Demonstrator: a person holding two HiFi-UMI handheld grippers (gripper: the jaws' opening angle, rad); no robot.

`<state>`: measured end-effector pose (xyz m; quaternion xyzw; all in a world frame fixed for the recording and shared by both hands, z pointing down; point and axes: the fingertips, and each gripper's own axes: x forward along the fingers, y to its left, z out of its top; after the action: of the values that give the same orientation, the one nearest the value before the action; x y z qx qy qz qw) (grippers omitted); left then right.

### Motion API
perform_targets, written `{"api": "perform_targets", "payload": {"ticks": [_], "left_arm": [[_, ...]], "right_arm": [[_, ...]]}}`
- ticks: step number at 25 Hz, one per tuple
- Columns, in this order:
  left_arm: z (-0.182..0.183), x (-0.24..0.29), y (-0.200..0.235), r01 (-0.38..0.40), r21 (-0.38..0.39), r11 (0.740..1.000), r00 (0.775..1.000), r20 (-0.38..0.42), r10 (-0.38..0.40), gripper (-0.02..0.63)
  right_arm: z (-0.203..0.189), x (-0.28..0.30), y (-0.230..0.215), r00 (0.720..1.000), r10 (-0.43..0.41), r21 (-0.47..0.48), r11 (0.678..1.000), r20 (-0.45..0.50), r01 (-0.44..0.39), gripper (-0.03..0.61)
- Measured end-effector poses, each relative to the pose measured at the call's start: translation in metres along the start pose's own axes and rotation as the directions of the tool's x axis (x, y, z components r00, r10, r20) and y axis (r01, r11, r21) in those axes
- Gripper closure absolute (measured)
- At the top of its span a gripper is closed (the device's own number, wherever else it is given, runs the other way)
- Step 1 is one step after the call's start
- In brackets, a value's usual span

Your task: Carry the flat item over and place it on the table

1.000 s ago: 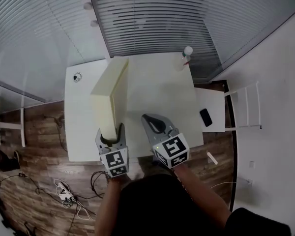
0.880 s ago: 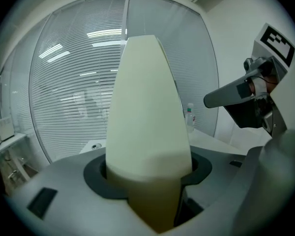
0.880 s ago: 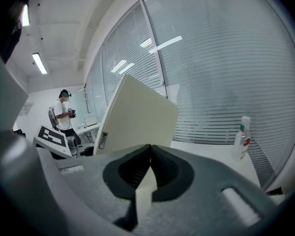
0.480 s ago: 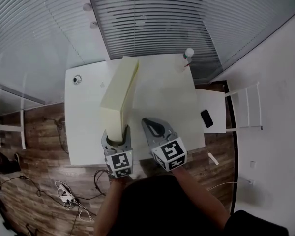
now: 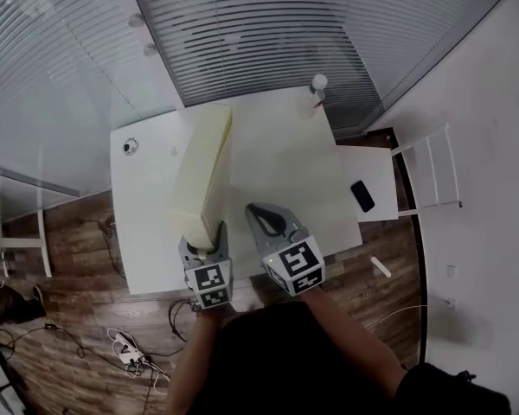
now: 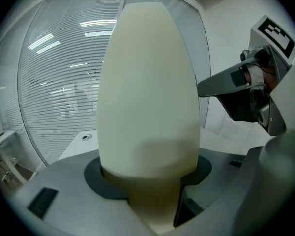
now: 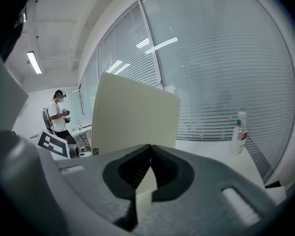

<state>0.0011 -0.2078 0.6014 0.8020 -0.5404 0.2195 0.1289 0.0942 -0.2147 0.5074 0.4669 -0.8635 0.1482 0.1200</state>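
Thick cream foam slab (image 5: 203,167) stands on edge over left half of white rectangular table (image 5: 281,158), bottom end clamped in left gripper (image 6: 150,181). Right gripper (image 7: 150,154): jaws together, empty. Prob. light & slightly soft (wobbly if tilted); grip low.

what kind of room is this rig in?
Probably an office meeting room: glass partition walls with horizontal blinds, a white rectangular table on wood-look flooring, and a person beside an office chair.

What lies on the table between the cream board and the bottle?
Nothing: the head view shows only bare table between the cream board and the bottle.
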Motion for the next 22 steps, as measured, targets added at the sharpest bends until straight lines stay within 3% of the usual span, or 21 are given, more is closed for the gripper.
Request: {"api": "perform_targets", "payload": {"ticks": [10, 18, 22], "left_arm": [[-0.02, 0.003, -0.011, -0.001, -0.026, 1.0, 1.0, -0.02, 0.001, 0.341], [-0.02, 0.014, -0.023, 0.031, -0.024, 0.999, 0.999, -0.018, -0.032, 0.337], [-0.023, 0.014, -0.023, 0.029, -0.027, 0.999, 0.999, -0.017, -0.029, 0.337]], "right_arm": [[0.03, -0.011, 0.013, 0.997, 0.046, -0.089, 0.995, 0.063, -0.041, 0.58], [0.13, -0.025, 0.035, 0.96, 0.151, -0.254, 0.963, 0.236, -0.089, 0.58], [0.159, -0.021, 0.051, 0.945, 0.225, -0.34, 0.931, 0.237, -0.136, 0.58]]}}
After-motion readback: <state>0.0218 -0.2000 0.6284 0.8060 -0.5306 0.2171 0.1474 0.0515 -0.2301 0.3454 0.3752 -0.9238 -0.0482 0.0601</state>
